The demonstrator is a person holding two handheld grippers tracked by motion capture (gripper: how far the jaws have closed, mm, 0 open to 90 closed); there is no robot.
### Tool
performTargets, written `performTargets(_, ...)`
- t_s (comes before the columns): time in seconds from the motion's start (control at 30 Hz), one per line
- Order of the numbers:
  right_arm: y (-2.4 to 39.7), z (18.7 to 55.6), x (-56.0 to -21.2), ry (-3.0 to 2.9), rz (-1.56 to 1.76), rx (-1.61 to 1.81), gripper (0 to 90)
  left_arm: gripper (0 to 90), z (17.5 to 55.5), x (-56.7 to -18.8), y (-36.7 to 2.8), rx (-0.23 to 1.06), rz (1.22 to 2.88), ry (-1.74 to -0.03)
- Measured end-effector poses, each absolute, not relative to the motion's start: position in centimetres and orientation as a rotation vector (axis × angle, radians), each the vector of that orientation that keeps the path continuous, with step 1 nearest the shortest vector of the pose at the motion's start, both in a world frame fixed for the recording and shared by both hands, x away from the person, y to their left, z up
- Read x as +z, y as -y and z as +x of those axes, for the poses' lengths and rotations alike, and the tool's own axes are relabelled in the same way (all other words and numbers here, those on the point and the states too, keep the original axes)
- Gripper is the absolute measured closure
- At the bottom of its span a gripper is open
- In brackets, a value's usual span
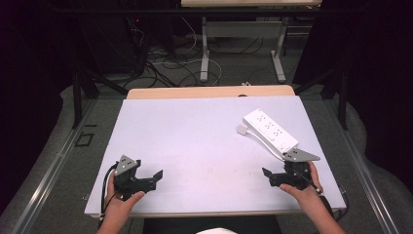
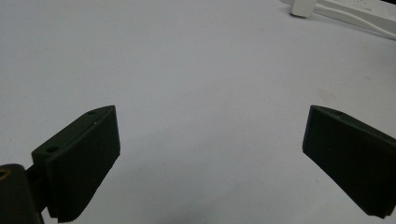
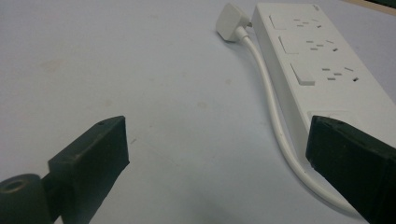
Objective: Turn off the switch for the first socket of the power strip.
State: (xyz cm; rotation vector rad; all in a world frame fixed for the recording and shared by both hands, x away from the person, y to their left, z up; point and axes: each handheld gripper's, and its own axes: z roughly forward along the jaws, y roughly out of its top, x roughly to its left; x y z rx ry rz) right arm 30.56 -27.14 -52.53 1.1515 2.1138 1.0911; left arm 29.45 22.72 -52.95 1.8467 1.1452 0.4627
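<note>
A white power strip lies at an angle on the right part of the white table top; its white cable runs along its side to a white plug by its far end. My right gripper rests near the table's front right, just in front of the strip's near end, open with nothing between its jaws. In the right gripper view the strip reaches back from behind the right jaw. My left gripper sits at the front left, open and holding nothing. The left gripper view catches the strip far off at the top right.
A wooden strip borders the table's far edge. Beyond it stand a second table's white legs and loose cables on the floor. Dark frame posts flank both sides.
</note>
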Motion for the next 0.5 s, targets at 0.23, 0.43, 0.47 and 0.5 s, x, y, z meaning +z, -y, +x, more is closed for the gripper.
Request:
performTargets(0.23,27.8,30.3,-53.8,-2.092,1.196,1.077,0.0,4.0,29.4,-52.9,-22.7,0.464,1.847,-1.146)
performTargets(0.43,28.0,30.2,-54.5,-2.083,1.225,1.095,0.0,4.0,29.5,-53.0,-22.8,0.460,1.848,-1.150)
performTargets(0.47,28.0,30.2,-54.6,-2.086,1.224,1.095,0.0,4.0,29.5,-53.0,-22.8,0.462,1.849,-1.149)
performTargets(0.5,27.9,30.2,-54.7,-2.080,1.229,1.101,0.0,4.0,29.5,-53.0,-22.8,0.462,1.850,-1.149)
